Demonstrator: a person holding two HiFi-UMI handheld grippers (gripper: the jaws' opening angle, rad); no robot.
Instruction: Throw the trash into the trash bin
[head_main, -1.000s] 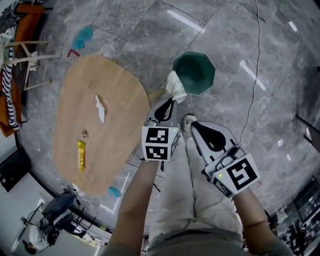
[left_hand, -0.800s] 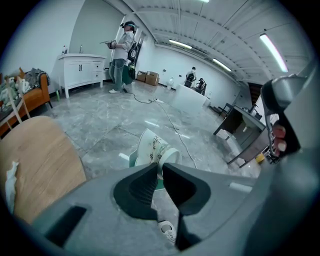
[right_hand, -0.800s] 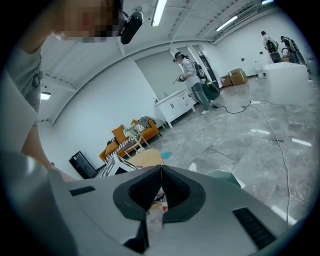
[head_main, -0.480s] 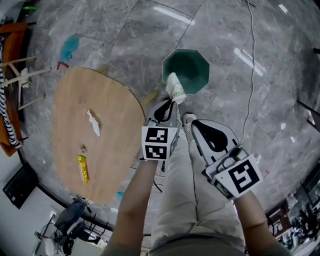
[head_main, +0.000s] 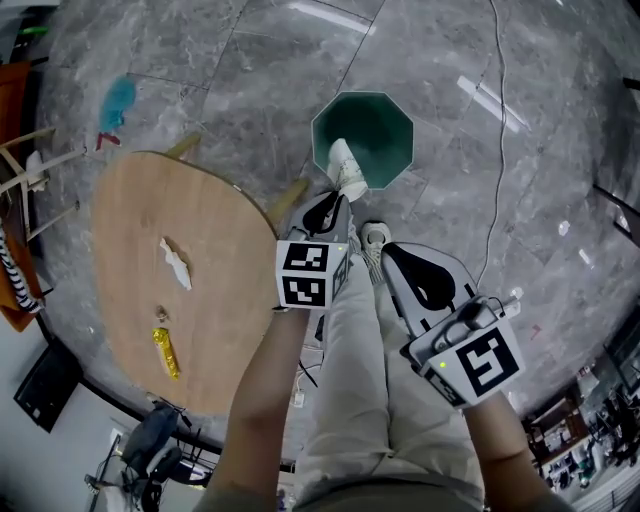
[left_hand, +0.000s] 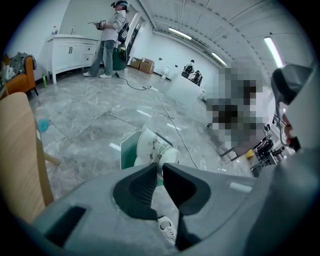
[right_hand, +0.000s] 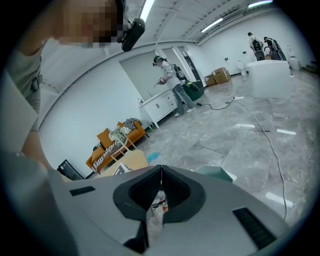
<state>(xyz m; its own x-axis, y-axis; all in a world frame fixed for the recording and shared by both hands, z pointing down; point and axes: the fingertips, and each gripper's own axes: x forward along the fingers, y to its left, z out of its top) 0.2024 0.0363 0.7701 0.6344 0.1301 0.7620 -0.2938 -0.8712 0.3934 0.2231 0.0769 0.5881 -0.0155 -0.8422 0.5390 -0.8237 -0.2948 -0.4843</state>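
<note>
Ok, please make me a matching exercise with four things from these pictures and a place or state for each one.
Things:
1 paper cup
2 yellow wrapper
3 trash bin
4 right gripper

Places or states:
a on the floor
b shut, empty
c on the wooden table
d held by the left gripper

Pairs: 1-d, 2-c, 3-a, 4-b

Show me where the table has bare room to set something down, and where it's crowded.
Bare: the table half toward the person's legs, right of the white tissue, and its far end beyond the tissue. Crowded: the left strip, where tissue, a small scrap and the yellow wrapper line up. Toward the trash bin it's tight: the left gripper holds the paper cup there.
</note>
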